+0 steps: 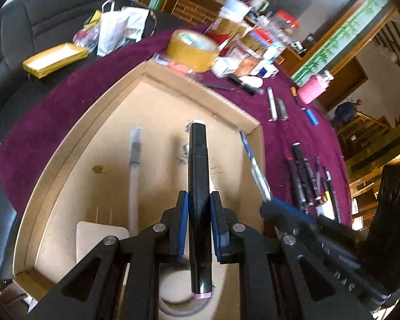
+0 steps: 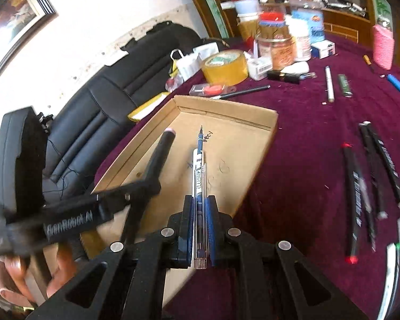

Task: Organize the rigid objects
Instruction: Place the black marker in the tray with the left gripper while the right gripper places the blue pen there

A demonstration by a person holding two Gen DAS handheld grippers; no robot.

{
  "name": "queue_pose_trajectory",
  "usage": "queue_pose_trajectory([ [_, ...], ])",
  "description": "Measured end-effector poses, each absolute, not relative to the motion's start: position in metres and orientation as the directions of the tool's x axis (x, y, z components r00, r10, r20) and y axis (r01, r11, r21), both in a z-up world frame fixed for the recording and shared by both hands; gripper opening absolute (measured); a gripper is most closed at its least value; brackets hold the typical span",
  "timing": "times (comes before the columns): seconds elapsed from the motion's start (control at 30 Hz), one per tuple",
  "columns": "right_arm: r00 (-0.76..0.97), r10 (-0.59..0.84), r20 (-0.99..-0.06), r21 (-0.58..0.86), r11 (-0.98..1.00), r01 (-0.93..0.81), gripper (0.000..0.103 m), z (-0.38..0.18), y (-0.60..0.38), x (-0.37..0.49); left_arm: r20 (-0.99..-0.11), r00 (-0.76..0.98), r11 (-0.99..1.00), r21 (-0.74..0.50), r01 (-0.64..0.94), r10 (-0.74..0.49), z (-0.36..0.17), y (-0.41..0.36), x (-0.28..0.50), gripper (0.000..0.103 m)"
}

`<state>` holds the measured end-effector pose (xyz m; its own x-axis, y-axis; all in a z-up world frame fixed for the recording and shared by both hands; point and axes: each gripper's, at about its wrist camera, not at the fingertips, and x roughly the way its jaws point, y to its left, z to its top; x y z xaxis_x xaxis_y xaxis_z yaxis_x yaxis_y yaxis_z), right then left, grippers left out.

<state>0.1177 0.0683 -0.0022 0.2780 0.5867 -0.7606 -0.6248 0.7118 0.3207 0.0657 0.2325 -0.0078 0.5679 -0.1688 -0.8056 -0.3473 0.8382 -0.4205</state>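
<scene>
The left gripper (image 1: pixel 198 214) gripped a black marker (image 1: pixel 197 186) at mid-length, long axis running straight ahead along the fingers, white end forward, pink end back, above the cardboard tray (image 1: pixel 66 144). The right gripper (image 2: pixel 200 213) clamped a clear pen (image 2: pixel 199 184), axis likewise forward, tip leading, over the tray's near edge. A whitish pen (image 1: pixel 134 176) lay lengthwise in the tray. Beyond, on the purple cloth (image 2: pixel 306 138), stood a tape roll (image 2: pixel 224 66)
</scene>
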Motion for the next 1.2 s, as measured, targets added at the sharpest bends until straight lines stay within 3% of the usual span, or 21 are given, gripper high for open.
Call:
queue_pose_trajectory([
  [0.63, 0.257, 0.447, -0.857, 0.206, 0.753, -0.625, 0.010, -0.042, 0.124, 0.159, -0.878, 0.464, 0.841, -0.338, -0.422, -0.120, -0.036, 0.245, 0.098, 0.016],
  [0.97, 0.254, 0.387, -0.886, 0.131, 0.736, -0.664, 0.011, -0.046, 0.130, 0.154, -0.867, 0.476, 0.830, -0.370, -0.417, -0.147, -0.038, 0.250, 0.098, 0.017],
  [1.1, 0.248, 0.388, -0.887, 0.131, 0.728, -0.673, 0.011, -0.047, 0.130, 0.154, -0.857, 0.493, 0.828, -0.381, -0.411, -0.150, -0.035, 0.249, 0.096, 0.040],
  [1.2, 0.254, 0.388, -0.886, 0.131, 0.736, -0.665, 0.015, -0.043, 0.125, 0.152, -0.860, 0.495, 0.830, -0.363, -0.424, -0.124, -0.031, 0.249, 0.093, 0.040],
])
